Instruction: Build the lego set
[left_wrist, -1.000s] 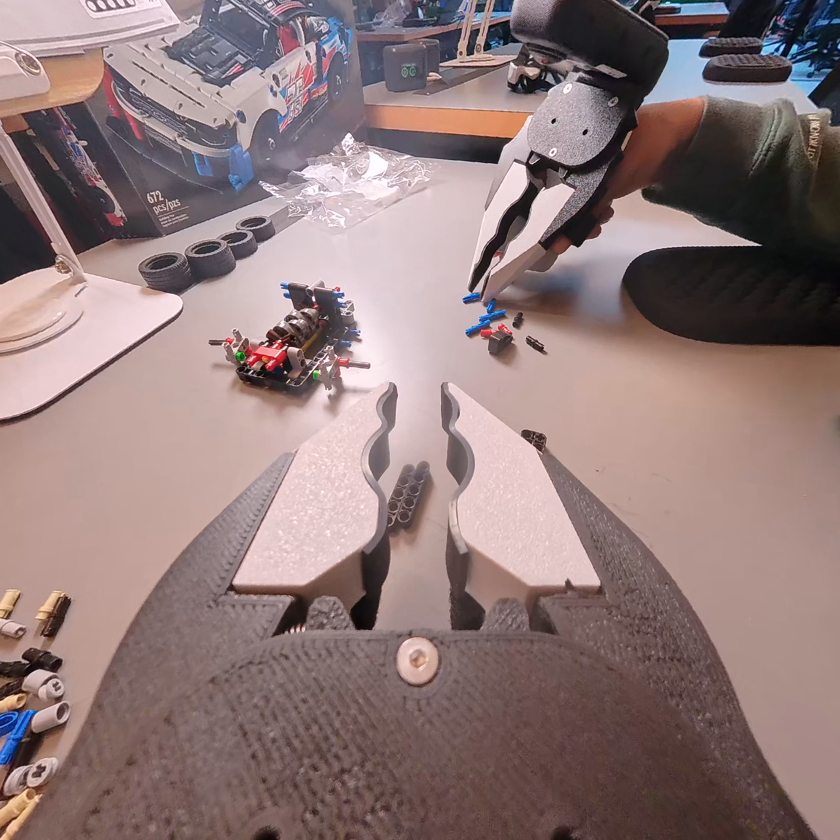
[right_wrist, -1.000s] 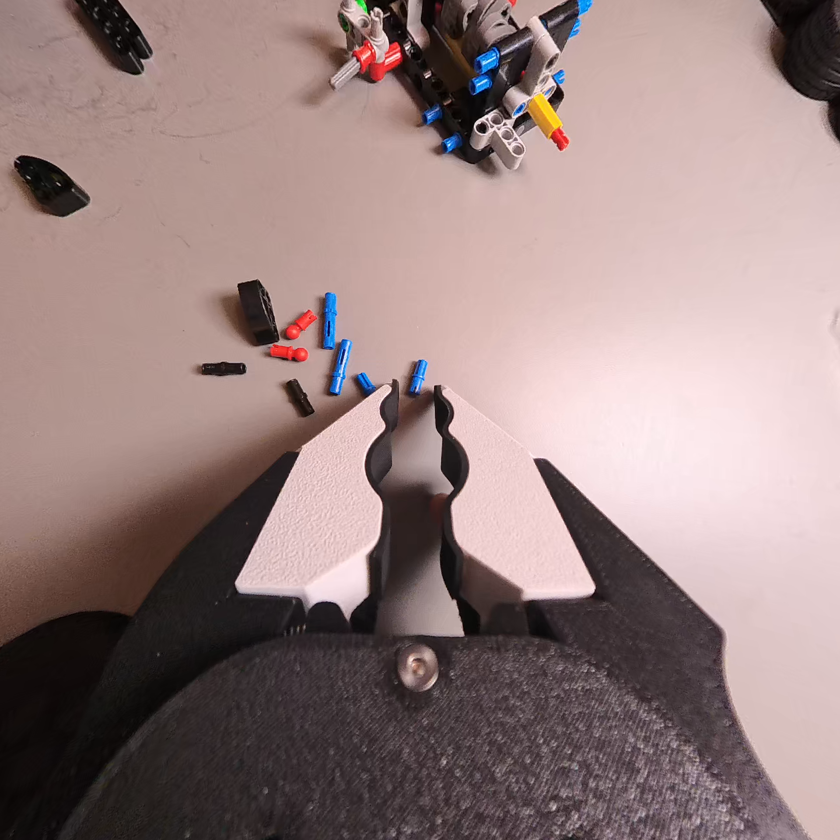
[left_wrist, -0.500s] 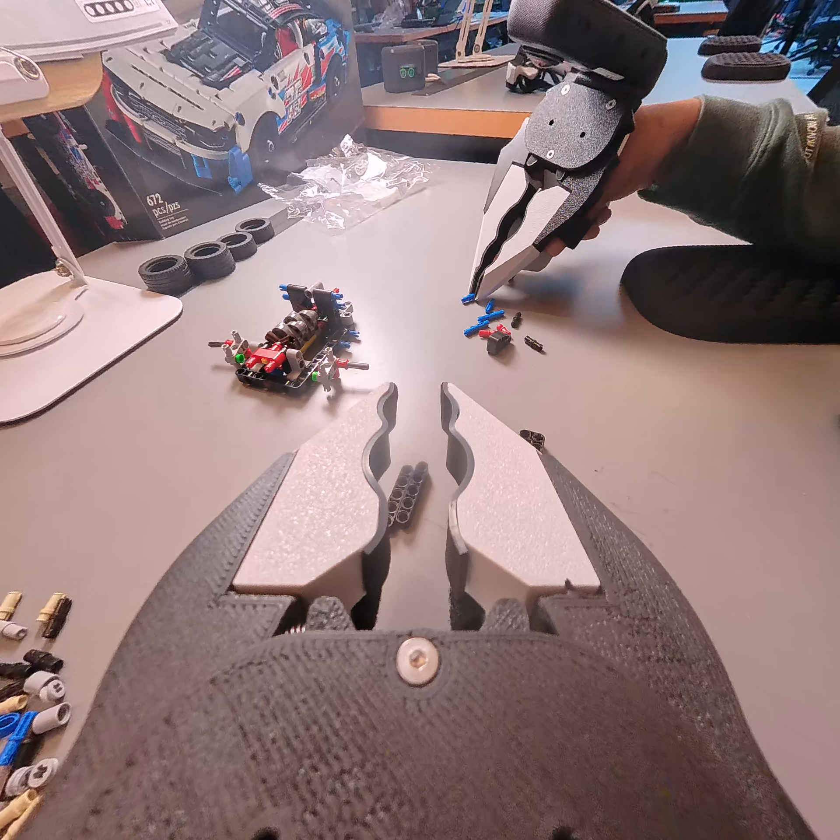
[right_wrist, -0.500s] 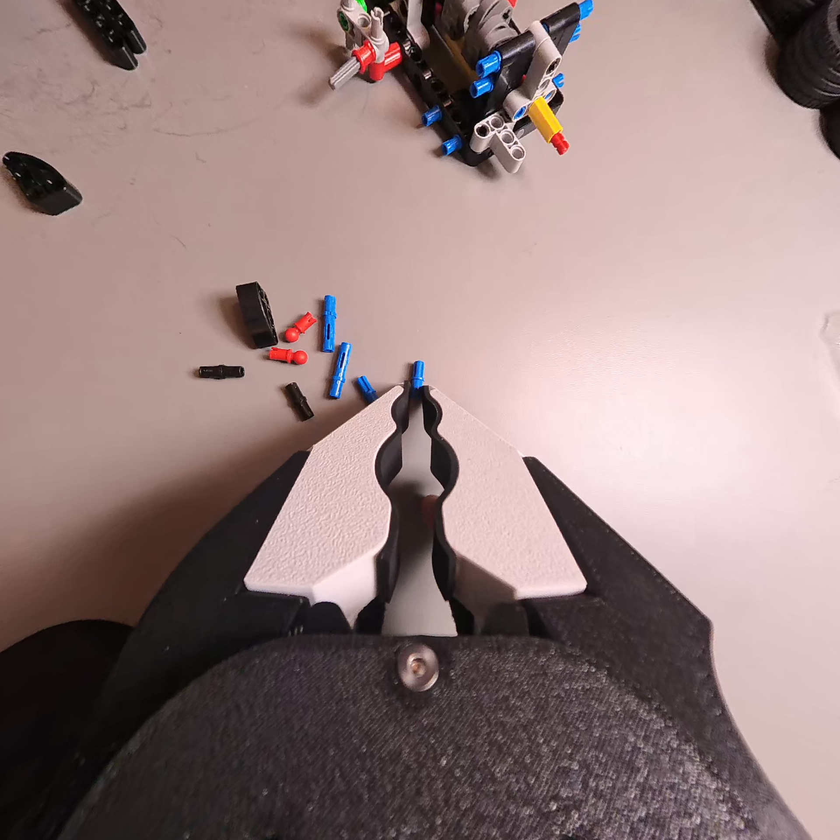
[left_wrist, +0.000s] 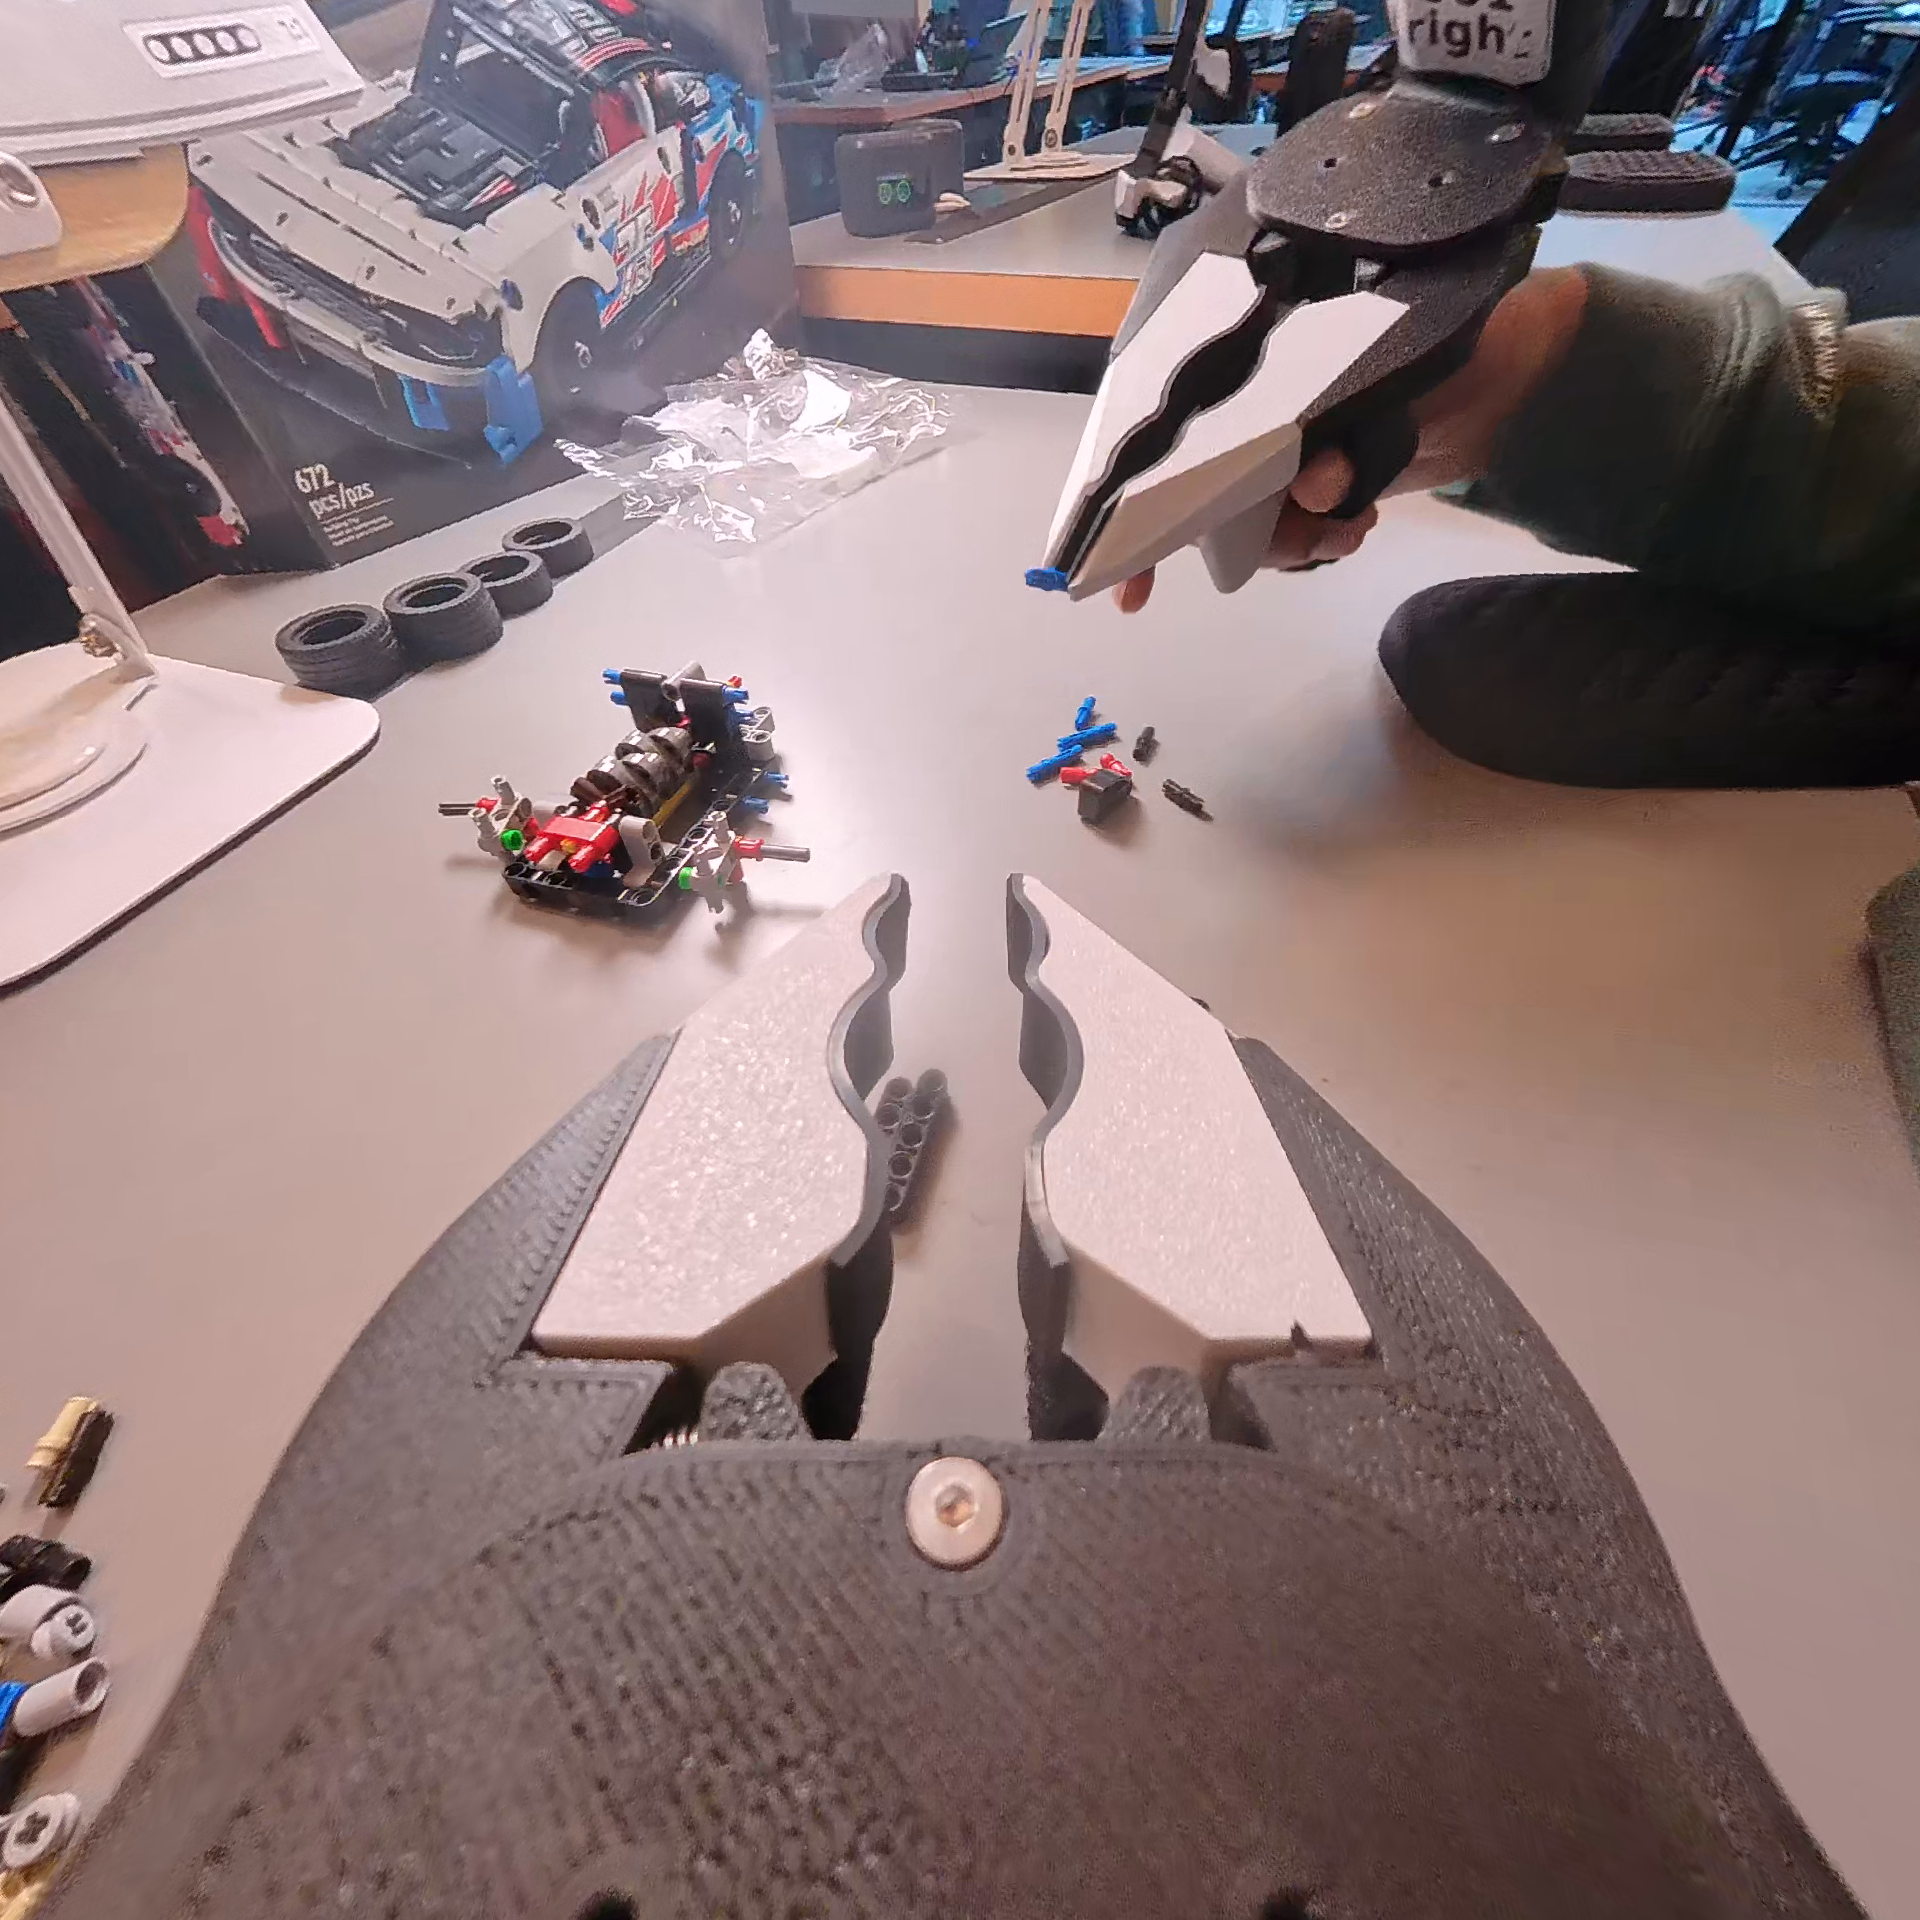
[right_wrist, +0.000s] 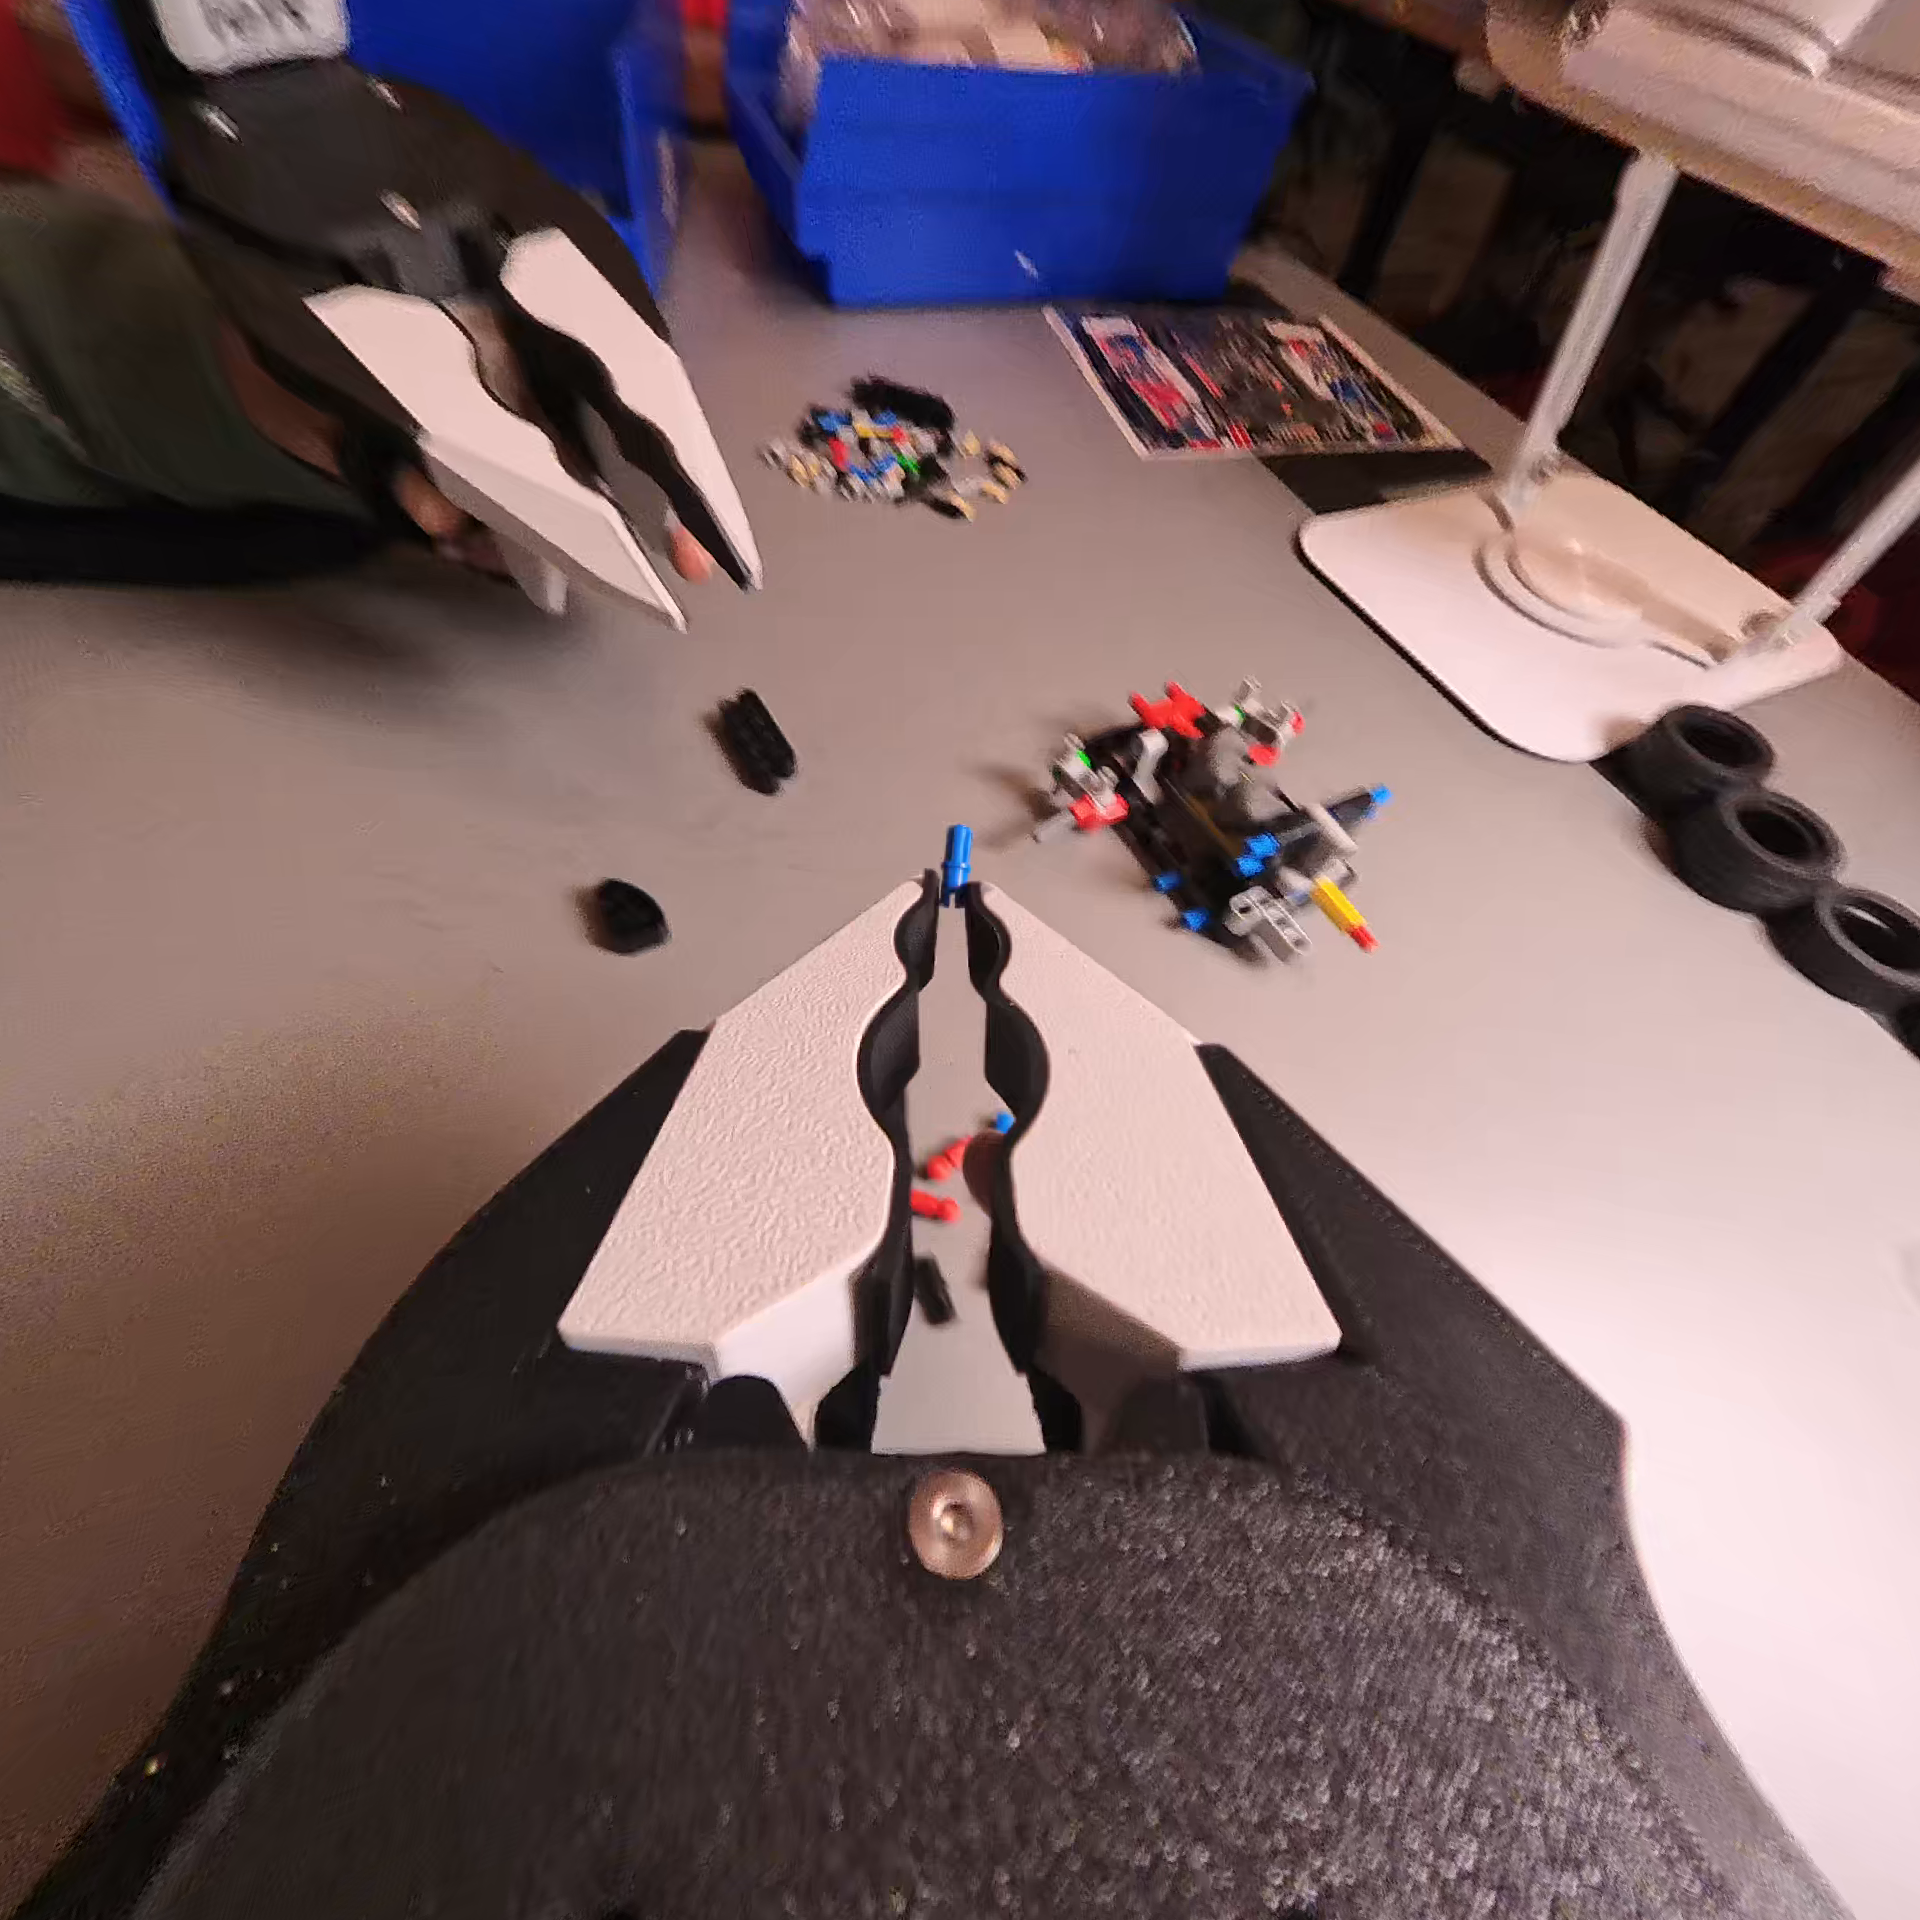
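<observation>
My right gripper (right_wrist: 951, 896) is shut on a small blue pin (right_wrist: 956, 857) that sticks out past its tips, lifted above the table. In the left wrist view it (left_wrist: 1065, 575) hangs in the air with the pin (left_wrist: 1039, 578) above a scatter of blue, red and black pins (left_wrist: 1081, 743). The part-built chassis (left_wrist: 634, 810) (right_wrist: 1216, 821) sits on the grey table. My left gripper (left_wrist: 956, 894) is open and empty, low over a black beam (left_wrist: 912, 1132) that lies between its fingers. It also shows in the right wrist view (right_wrist: 717, 597), above the beam (right_wrist: 755, 740).
Several black tyres (left_wrist: 436, 613) (right_wrist: 1766, 852) line up beside a white lamp base (left_wrist: 156, 769) (right_wrist: 1558, 613). The set's box (left_wrist: 416, 260) and a clear bag (left_wrist: 769, 436) stand at the back. A parts pile (right_wrist: 894, 452), booklet (right_wrist: 1247, 390) and blue bins (right_wrist: 997, 177) lie beyond. A small black piece (right_wrist: 627, 914) lies loose. One gripper's finger ends stand about 11 cm off the other's. The small black piece (right_wrist: 627, 914) lies around 8 cm away from my left fingertips.
My right gripper shut on a blue pin among the loose pins, then lifted it off the table and tilted up. My left gripper stayed open over the black beam.
</observation>
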